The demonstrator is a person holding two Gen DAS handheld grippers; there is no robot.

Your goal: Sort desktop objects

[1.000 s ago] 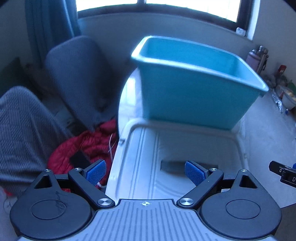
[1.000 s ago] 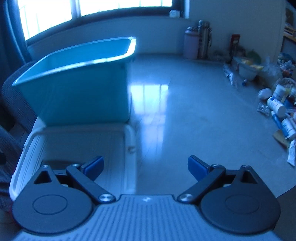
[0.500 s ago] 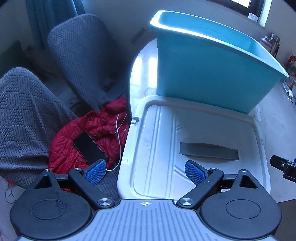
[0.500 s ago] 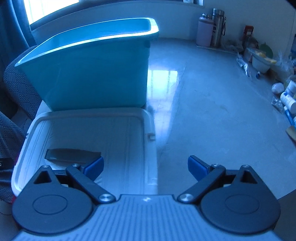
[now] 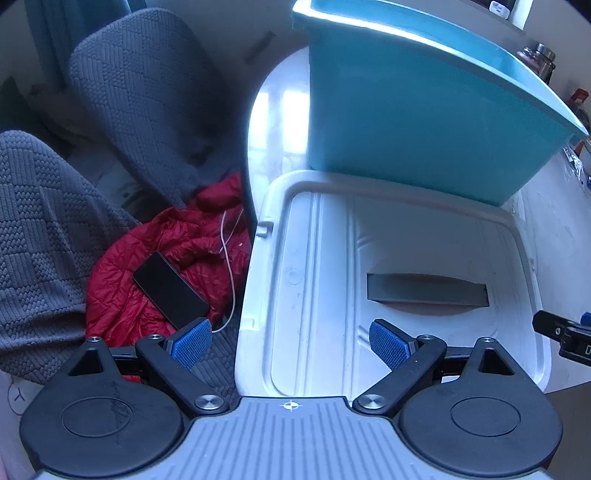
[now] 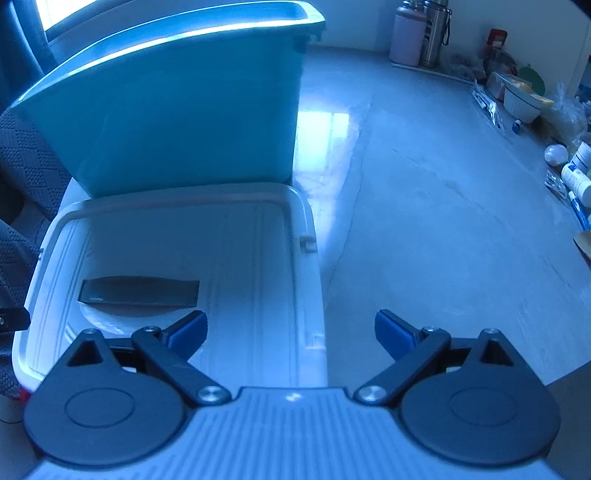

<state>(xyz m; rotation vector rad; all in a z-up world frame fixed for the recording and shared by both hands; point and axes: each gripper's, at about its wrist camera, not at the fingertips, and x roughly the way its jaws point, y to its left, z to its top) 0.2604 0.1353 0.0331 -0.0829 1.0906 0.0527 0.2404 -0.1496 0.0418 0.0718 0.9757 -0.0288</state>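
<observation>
A teal plastic bin (image 5: 417, 110) stands on the table, with its white lid (image 5: 399, 273) lying flat in front of it. Both also show in the right wrist view: the bin (image 6: 177, 122) and the lid (image 6: 236, 273). My left gripper (image 5: 291, 341) is open and empty, above the lid's left edge. My right gripper (image 6: 290, 332) is open and empty, above the lid's right edge. Several bottles and tubes (image 6: 570, 177) lie at the table's far right.
Left of the table a red jacket (image 5: 162, 258) with a black phone (image 5: 170, 290) and a white cable lies on a grey chair (image 5: 147, 92). Flasks (image 6: 421, 33) stand at the back. A bowl (image 6: 524, 101) sits at the right.
Both grippers have risen and tilted downward over the last second, so the whole lid and its dark handle slot have come into view. Both stay open.
</observation>
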